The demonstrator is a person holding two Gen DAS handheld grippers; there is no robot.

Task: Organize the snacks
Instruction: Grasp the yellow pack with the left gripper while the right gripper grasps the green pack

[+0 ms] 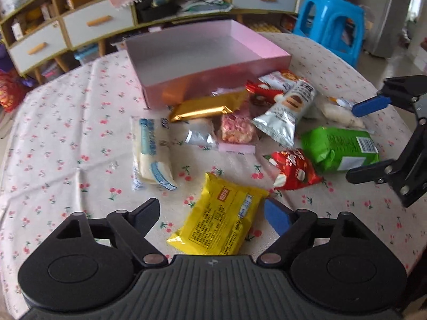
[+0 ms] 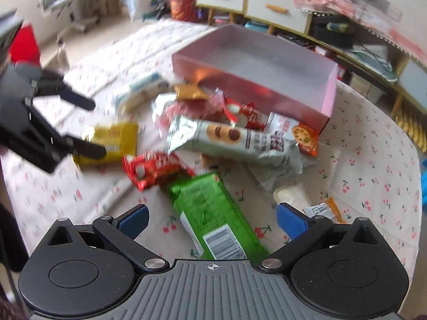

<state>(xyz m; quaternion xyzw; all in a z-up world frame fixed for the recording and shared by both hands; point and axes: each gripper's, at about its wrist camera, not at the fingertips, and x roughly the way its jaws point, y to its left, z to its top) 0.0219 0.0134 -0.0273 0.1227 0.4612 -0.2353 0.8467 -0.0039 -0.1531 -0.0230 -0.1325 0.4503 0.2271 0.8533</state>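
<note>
An empty pink box (image 1: pixel 218 68) (image 2: pixel 256 93) stands at the far side of the table. Several snack packets lie in front of it. My left gripper (image 1: pixel 213 216) is open around a yellow packet (image 1: pixel 221 224) (image 2: pixel 112 144), fingers on either side and apart from it. My right gripper (image 2: pixel 213 220) is open around a green packet (image 2: pixel 208 213) (image 1: pixel 339 149), not closed on it. A red packet (image 1: pixel 292 169) (image 2: pixel 154 169), a silver cookie packet (image 1: pixel 288 109) (image 2: pixel 229 138), a gold packet (image 1: pixel 208 106) and a white-blue packet (image 1: pixel 152 152) lie between.
The table wears a cherry-print cloth (image 1: pixel 66 138). A blue plastic stool (image 1: pixel 331 21) stands behind the table to the right. A shelf unit with white drawers (image 1: pixel 80 26) runs along the back. The right gripper shows in the left wrist view (image 1: pixel 371 138), the left gripper in the right wrist view (image 2: pixel 88 125).
</note>
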